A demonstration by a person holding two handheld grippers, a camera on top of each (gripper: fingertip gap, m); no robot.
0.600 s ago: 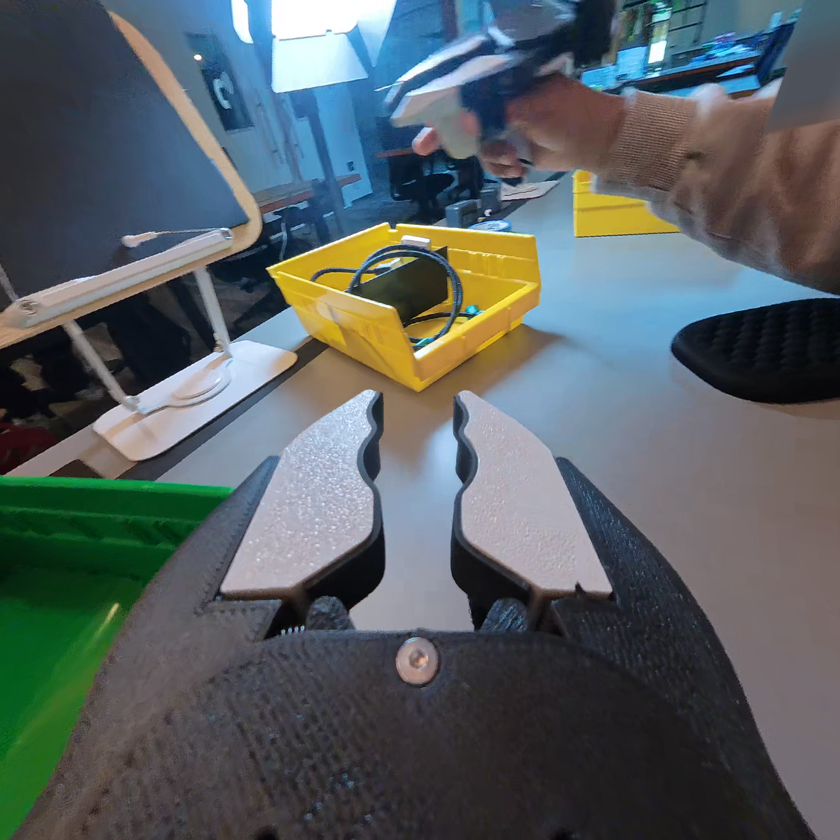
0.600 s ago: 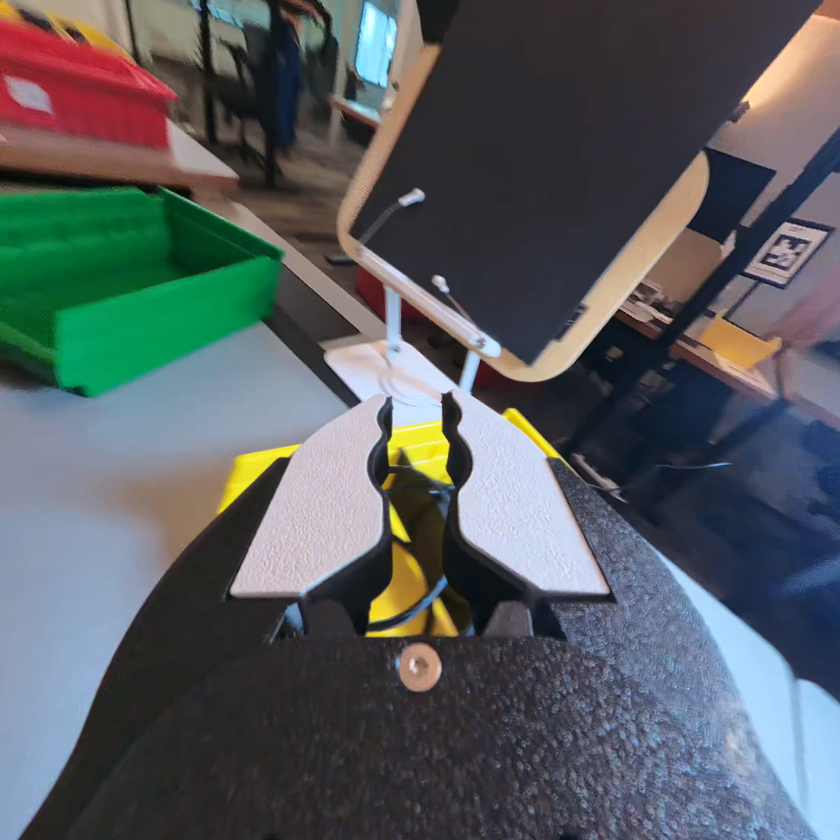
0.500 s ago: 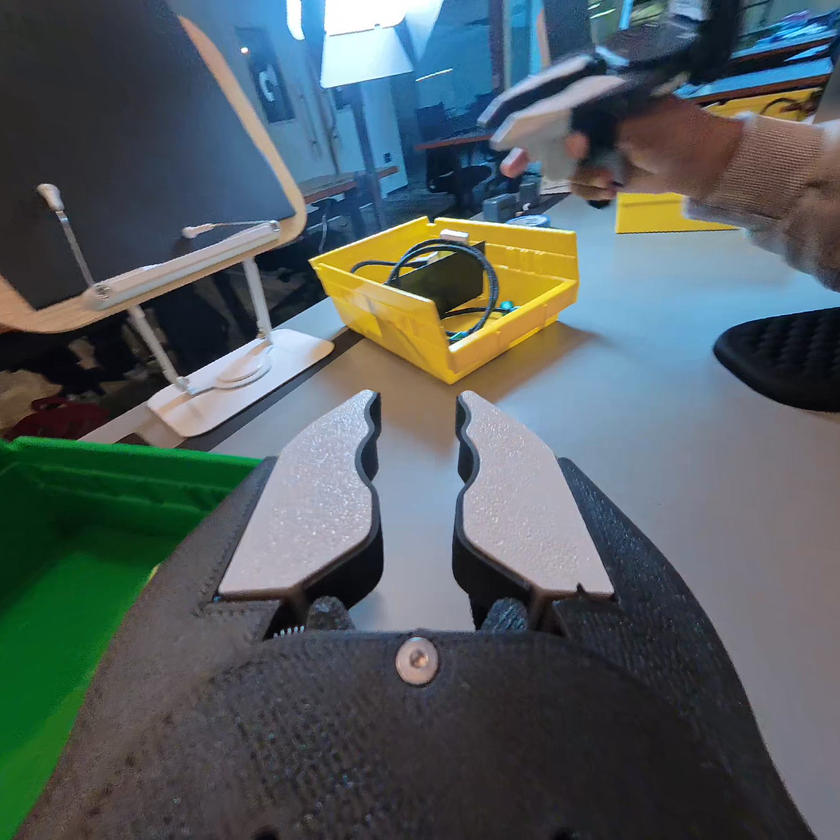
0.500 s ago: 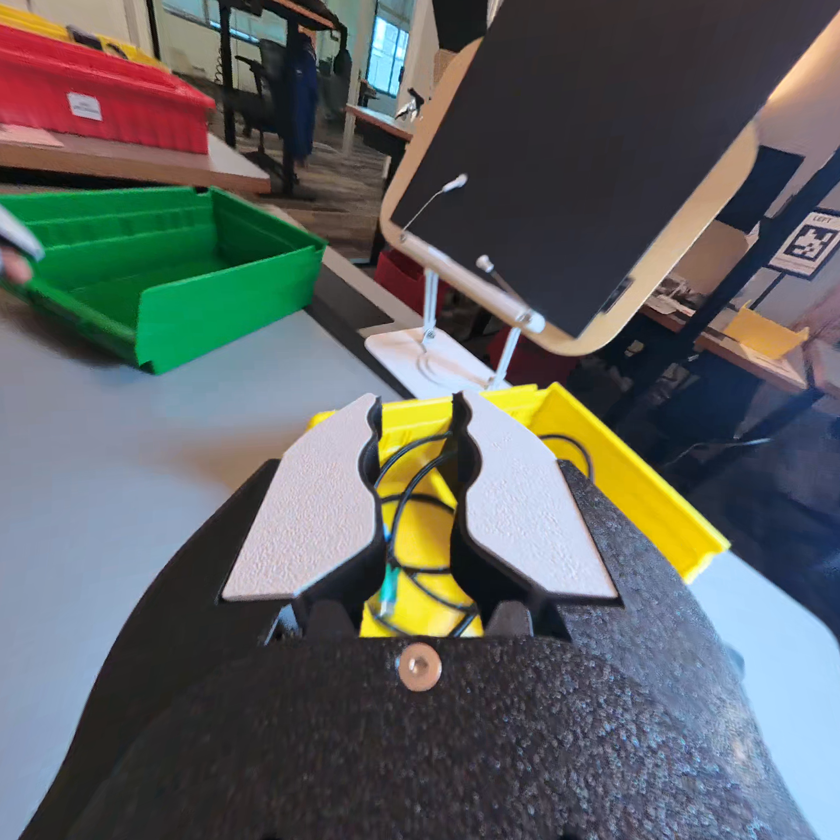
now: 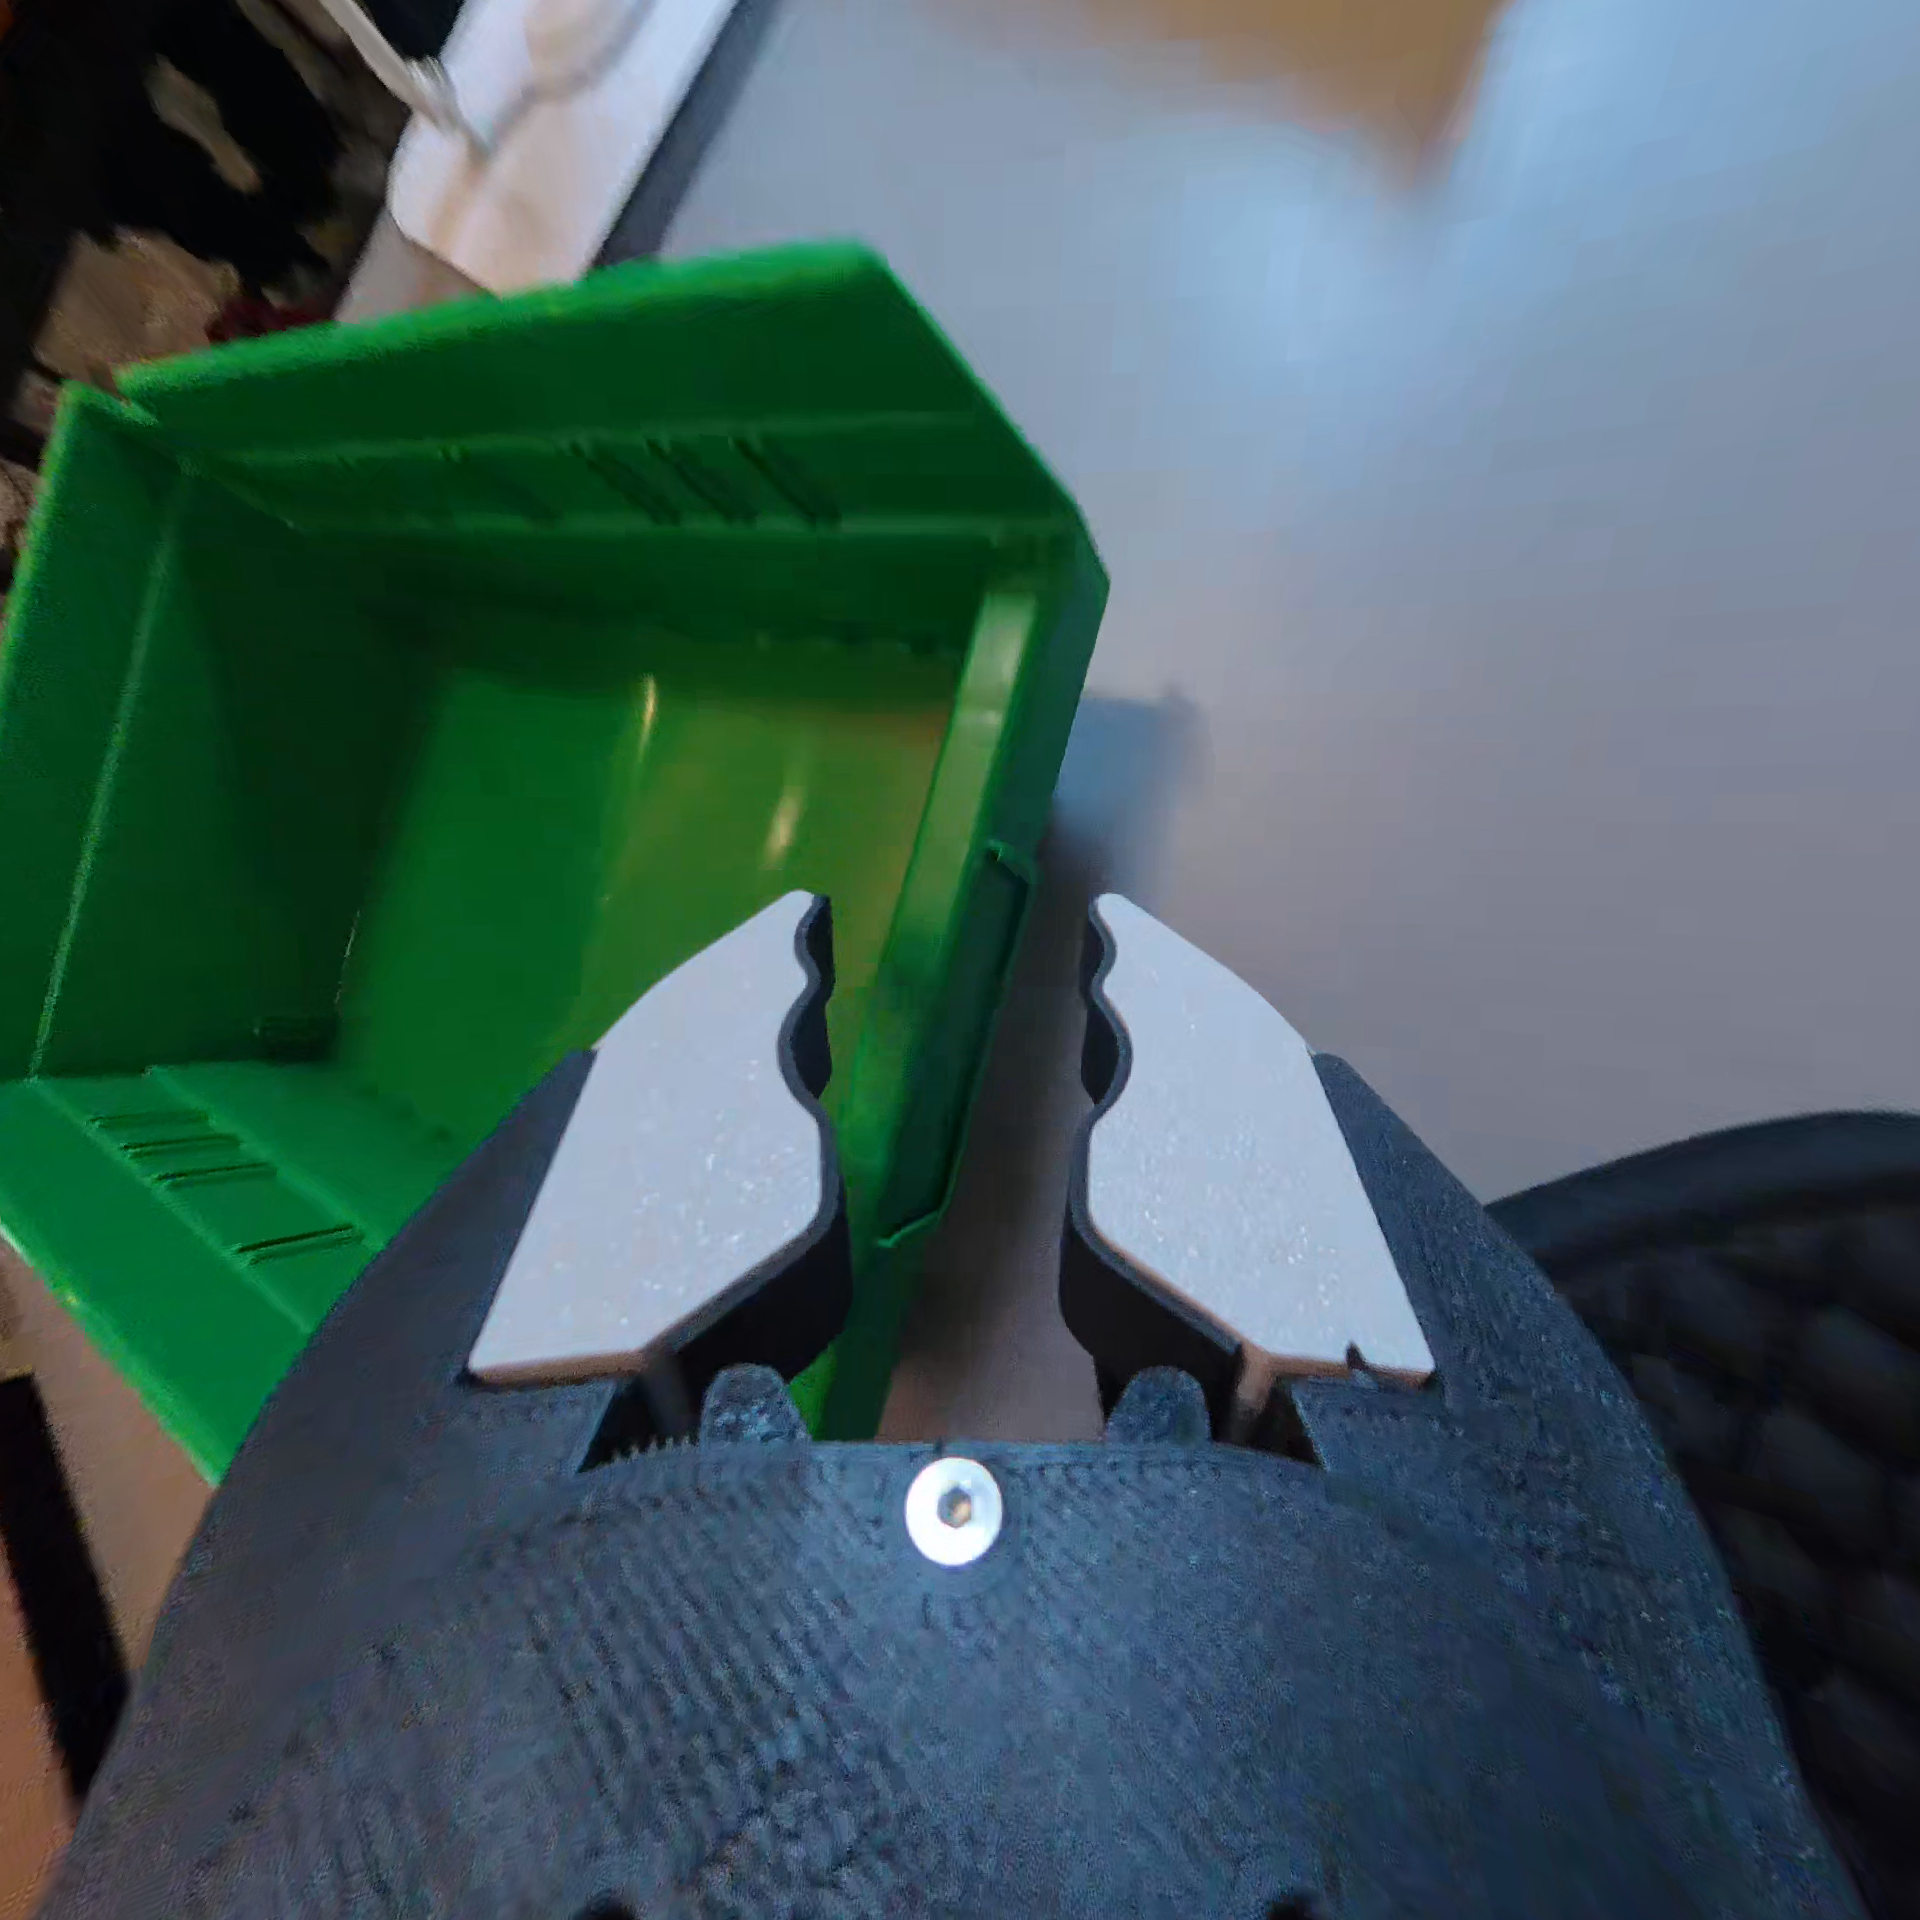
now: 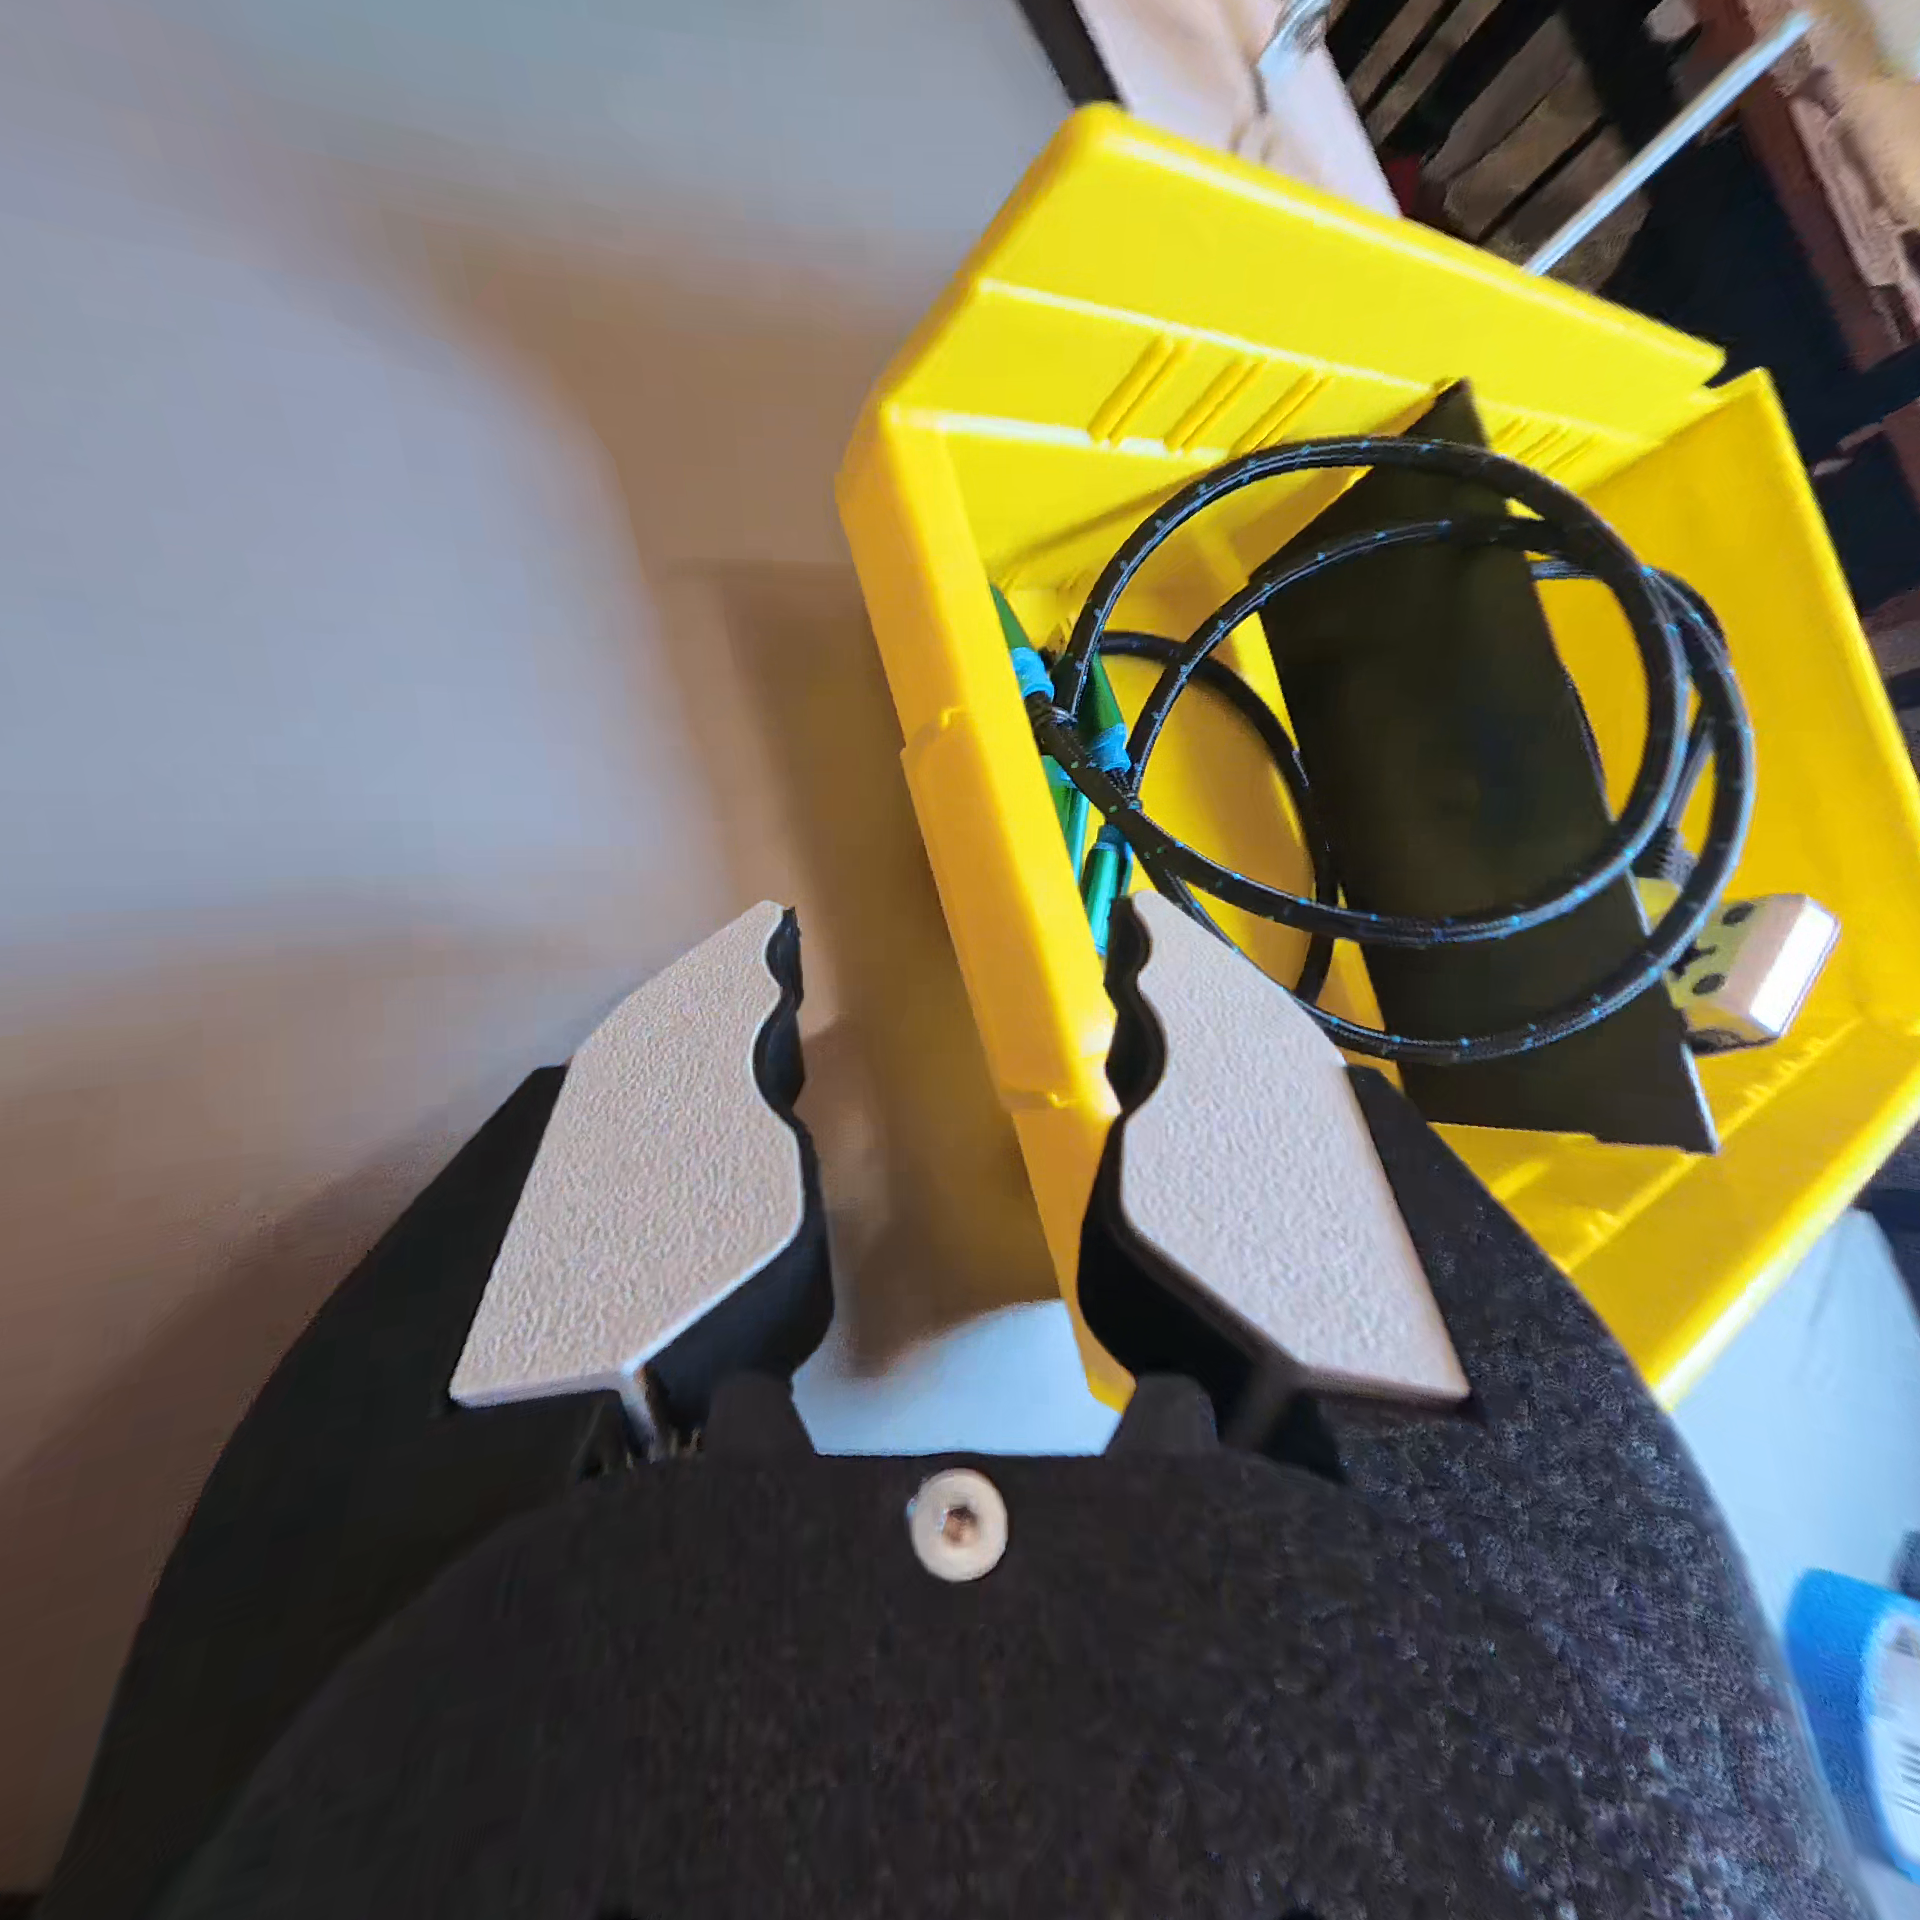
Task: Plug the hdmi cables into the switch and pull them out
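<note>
Both grippers have pitched down onto bin walls since 0.5 s ago. Left gripper (image 5: 954, 940) is released, straddling the green bin (image 5: 312, 644) side wall. Right gripper (image 6: 951, 940) is released too, straddling the yellow bin (image 6: 1226, 249) wall. Neither grasps anything.

HDMI cables (image 6: 1382, 914) lie coiled in the yellow bin, draped over the flat black switch (image 6: 1455, 790), which leans tilted; a metal plug (image 6: 1766, 977) sits beside it.

Risks, my read: smooth plastic walls could slip when clamped, and dragging the bin may tip the switch. Braided loops look snag-prone.
</note>
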